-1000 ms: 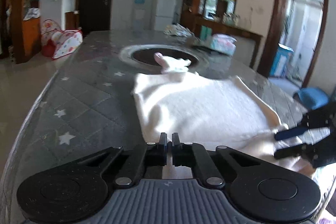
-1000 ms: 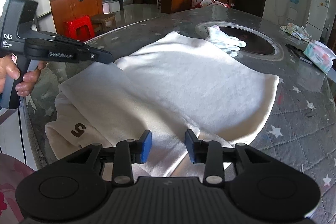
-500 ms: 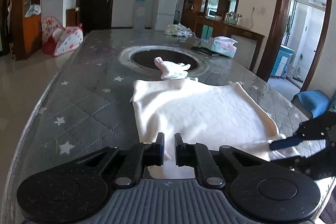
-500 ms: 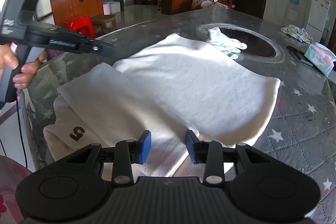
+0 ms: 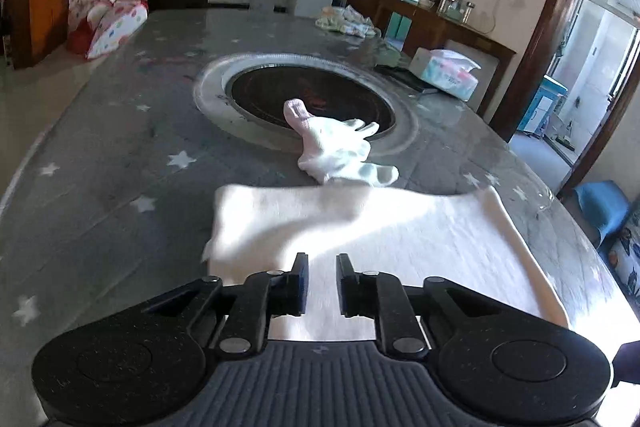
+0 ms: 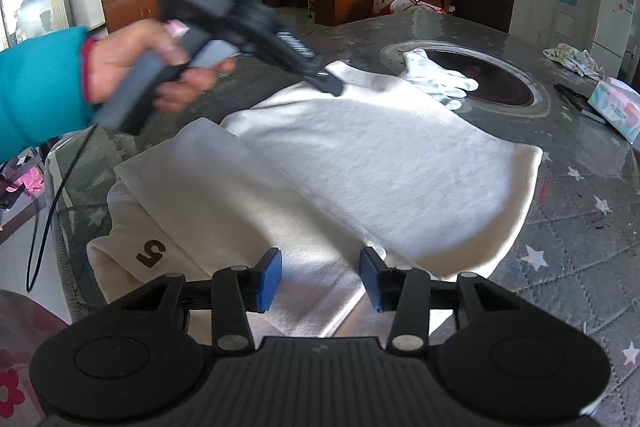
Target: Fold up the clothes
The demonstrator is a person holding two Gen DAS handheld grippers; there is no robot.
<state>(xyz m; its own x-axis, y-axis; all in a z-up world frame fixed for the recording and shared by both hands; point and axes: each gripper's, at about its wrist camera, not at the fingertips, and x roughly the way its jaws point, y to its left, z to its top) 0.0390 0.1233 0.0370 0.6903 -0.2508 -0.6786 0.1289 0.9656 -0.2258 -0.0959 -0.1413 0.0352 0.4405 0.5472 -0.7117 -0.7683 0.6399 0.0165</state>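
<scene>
We see left claw (image 5: 322, 281) parted, empty, above garment (image 5: 384, 239) | right claw (image 6: 319, 277) parted, empty, at garment's 6 o'clock edge | bench (image 5: 100, 187)

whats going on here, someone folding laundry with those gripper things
Yes. A person holds a gripper in each hand over a cream garment spread on the star-patterned table. It is already partly folded, one side lying over the middle. The left gripper and right gripper are both open above the cloth, holding nothing. A white glove lies just beyond it.
</scene>
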